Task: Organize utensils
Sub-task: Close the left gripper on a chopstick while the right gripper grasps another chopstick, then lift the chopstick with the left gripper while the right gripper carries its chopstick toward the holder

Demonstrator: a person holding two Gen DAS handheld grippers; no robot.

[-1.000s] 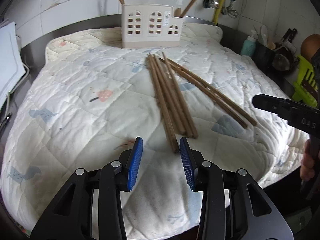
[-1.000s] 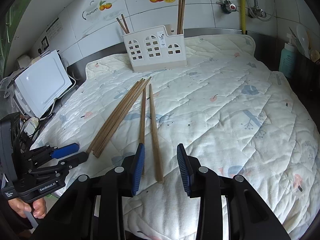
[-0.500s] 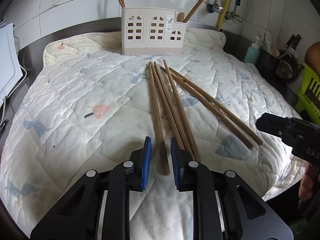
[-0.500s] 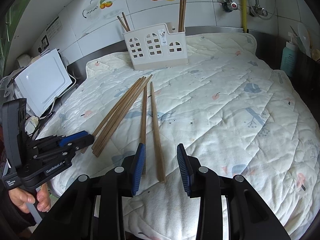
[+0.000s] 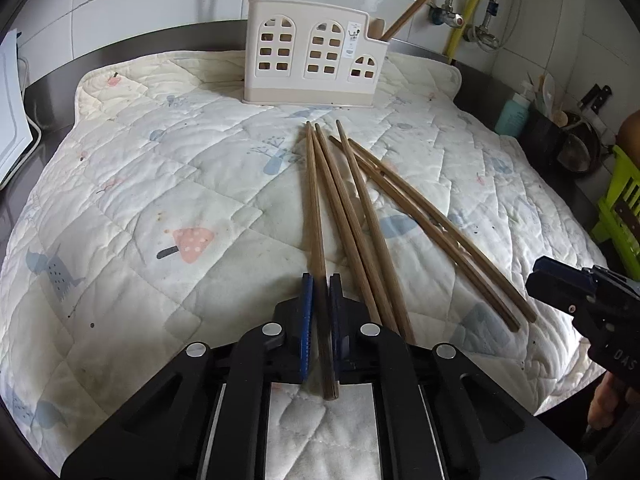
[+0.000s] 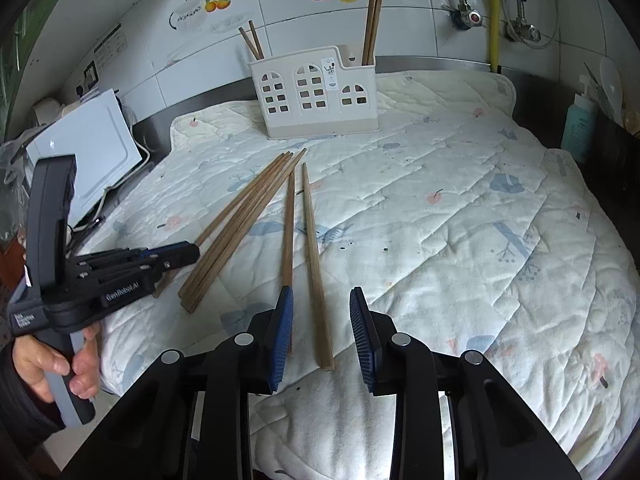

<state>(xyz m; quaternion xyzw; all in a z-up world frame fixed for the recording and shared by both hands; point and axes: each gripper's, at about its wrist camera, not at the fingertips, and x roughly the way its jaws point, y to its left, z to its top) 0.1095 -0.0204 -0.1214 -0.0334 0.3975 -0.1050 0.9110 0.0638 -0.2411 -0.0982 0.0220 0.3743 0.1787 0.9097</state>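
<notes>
Left wrist view: left tool [image 5: 319, 286] is clamped on one chopstick [image 5: 316, 216], which runs between the blue pads toward 12 o'clock; its near end sticks out behind the pads. Two more chopsticks [image 5: 352, 224] lie just beside it at 1 o'clock, and a further pair [image 5: 432, 224] fans out toward 4 o'clock. All rest on a quilted mat [image 5: 160, 184] covering the bench. Holder [image 5: 314, 62] stands upright at 12 o'clock on the mat's far edge, with chopsticks in its left and right compartments. Right tool [image 5: 538, 280] enters at 3 o'clock; only its tip shows here, so its opening cannot be read from this view.

Right wrist view: right tool [image 6: 321, 304] has its jaws narrow and closing. A single chopstick [image 6: 316, 264] lies between the pads, touching neither. A second chopstick [image 6: 287, 232] passes under the left pad. This view alone shows the left tool [image 6: 188, 251] from the side at 9 o'clock, its tip at the near ends of the bundle [image 6: 240, 224], and the hand [image 6: 52, 368] gripping its handle at 8 o'clock. Holder [image 6: 316, 96] is at 12 o'clock. A white appliance [image 6: 88, 160] sits at 10 o'clock, off the mat.
</notes>
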